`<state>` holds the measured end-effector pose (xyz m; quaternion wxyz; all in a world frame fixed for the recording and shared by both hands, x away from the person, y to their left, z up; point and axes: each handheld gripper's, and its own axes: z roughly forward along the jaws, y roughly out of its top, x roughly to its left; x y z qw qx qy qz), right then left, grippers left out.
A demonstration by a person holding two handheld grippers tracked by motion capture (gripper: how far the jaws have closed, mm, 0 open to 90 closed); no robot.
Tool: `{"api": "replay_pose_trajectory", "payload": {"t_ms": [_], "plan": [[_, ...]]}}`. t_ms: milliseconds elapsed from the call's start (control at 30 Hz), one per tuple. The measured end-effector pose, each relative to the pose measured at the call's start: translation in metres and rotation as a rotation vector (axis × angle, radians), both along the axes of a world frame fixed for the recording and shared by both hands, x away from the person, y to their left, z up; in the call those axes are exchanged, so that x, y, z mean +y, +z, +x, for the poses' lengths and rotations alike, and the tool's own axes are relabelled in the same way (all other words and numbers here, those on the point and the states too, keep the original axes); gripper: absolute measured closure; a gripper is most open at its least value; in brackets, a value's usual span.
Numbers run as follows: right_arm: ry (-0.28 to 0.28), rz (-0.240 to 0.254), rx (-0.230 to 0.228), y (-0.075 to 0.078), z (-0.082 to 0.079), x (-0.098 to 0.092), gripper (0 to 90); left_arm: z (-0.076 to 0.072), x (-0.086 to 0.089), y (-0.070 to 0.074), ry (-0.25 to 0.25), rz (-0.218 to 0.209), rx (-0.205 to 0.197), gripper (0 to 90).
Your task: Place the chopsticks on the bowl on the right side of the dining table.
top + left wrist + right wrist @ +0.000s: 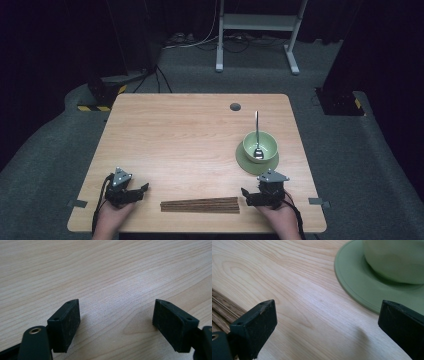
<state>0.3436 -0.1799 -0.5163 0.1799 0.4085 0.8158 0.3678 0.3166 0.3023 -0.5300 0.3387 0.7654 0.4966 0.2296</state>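
I'm holding my right gripper (246, 194) spread and empty just beside the right end of the chopsticks (200, 205), near the green plate (243, 161). My left gripper (145, 188) is hovering spread over bare table (190, 130), clear of their left end.

**Three cameras: one high, two riding low**

The high view looks forward and down from above the near side, taking in the whole counter (200, 130), the floor around it and a white frame (257, 22) far behind. The left claw (116, 322) view sits close above bare wood, facing along its own jaws, so near that the grain is plain. The right claw (325, 325) view rides equally low and faces the green plate (357, 287) with the bowl (397, 260) on it, with the brown sticks (222, 307) at its left edge. It shares the plate (245, 161), bowl (267, 142) and sticks (200, 205) with the high view.
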Motion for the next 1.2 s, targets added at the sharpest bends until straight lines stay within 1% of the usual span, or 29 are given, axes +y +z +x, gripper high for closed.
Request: {"api": "replay_pose_trajectory", "payload": {"t_ms": [67,100,133,167,267,333,433,467,500,600,633,667,700,767,800,833,933,967,1000,1033,1067,1133,1167,1200], "plan": [[0.004,0.016,0.016,-0.001,0.001,0.003,2.0,0.000,0.001,0.000,0.003,-0.009,0.009,22.8],[0.015,0.010,0.026,-0.002,0.000,0.007,1.9,0.001,0.001,0.000,0.001,-0.015,0.012,22.5],[0.015,0.010,0.026,-0.002,0.000,0.007,1.9,0.001,0.001,0.000,0.001,-0.015,0.012,22.5],[0.037,-0.004,0.021,-0.002,-0.001,0.011,1.9,0.001,0.001,0.000,-0.001,-0.012,0.009,22.8],[0.054,-0.009,0.020,-0.001,-0.001,0.014,2.0,0.000,0.000,0.000,-0.009,-0.003,-0.001,23.2],[0.056,0.000,0.025,0.000,-0.001,0.016,3.6,0.000,-0.001,0.000,-0.006,0.003,-0.003,23.1],[0.077,0.025,0.029,0.002,-0.002,0.021,7.8,0.000,0.001,0.000,0.000,-0.010,0.008,23.0],[0.106,0.030,0.034,0.004,-0.005,0.024,15.4,0.000,0.001,0.000,0.005,-0.011,0.010,22.8],[0.106,0.030,0.034,0.004,-0.005,0.024,15.4,0.000,0.001,0.000,0.005,-0.011,0.010,22.9],[0.149,0.040,0.027,0.006,-0.009,0.029,27.0,-0.001,0.000,0.000,0.003,0.001,-0.003,23.5],[0.176,0.050,0.037,0.007,-0.010,0.032,32.3,-0.001,0.000,0.000,0.001,0.001,-0.004,24.0],[0.188,0.051,0.039,0.007,-0.011,0.033,34.7,0.000,0.001,0.000,-0.002,-0.010,0.005,24.0],[0.188,0.051,0.039,0.007,-0.011,0.033,34.7,0.000,0.001,0.000,-0.002,-0.010,0.005,24.0],[0.219,0.062,0.050,0.006,-0.012,0.035,39.6,0.001,0.001,0.000,-0.003,-0.014,0.010,23.9],[0.219,0.062,0.050,0.006,-0.012,0.035,39.6,0.001,0.001,0.000,-0.003,-0.014,0.010,24.2],[0.230,0.061,0.056,0.005,-0.013,0.036,41.4,0.001,0.001,0.000,-0.003,-0.013,0.008,24.2],[0.259,0.061,0.062,0.005,-0.014,0.039,47.6,0.000,0.001,0.000,-0.003,-0.011,0.005,24.3],[0.277,0.071,0.070,0.005,-0.015,0.042,52.2,0.000,0.000,0.000,-0.003,-0.008,0.002,24.4],[0.277,0.071,0.070,0.005,-0.015,0.042,52.2,0.000,0.000,0.000,-0.003,-0.008,0.002,24.4],[0.295,0.073,0.067,0.005,-0.016,0.045,56.3,0.000,0.001,0.000,-0.002,-0.009,0.004,24.4],[0.295,0.073,0.067,0.005,-0.016,0.045,56.3,-0.001,0.001,0.000,-0.001,-0.009,0.006,24.4],[0.314,0.068,0.063,0.005,-0.017,0.048,59.4,-0.001,0.001,0.000,-0.001,-0.006,0.005,24.4],[0.333,0.051,0.066,0.004,-0.018,0.051,61.6,-0.001,0.001,0.000,-0.003,-0.006,0.005,24.5],[0.333,0.051,0.066,0.004,-0.018,0.051,61.6,-0.001,0.001,0.000,-0.003,-0.006,0.005,24.6]]}}
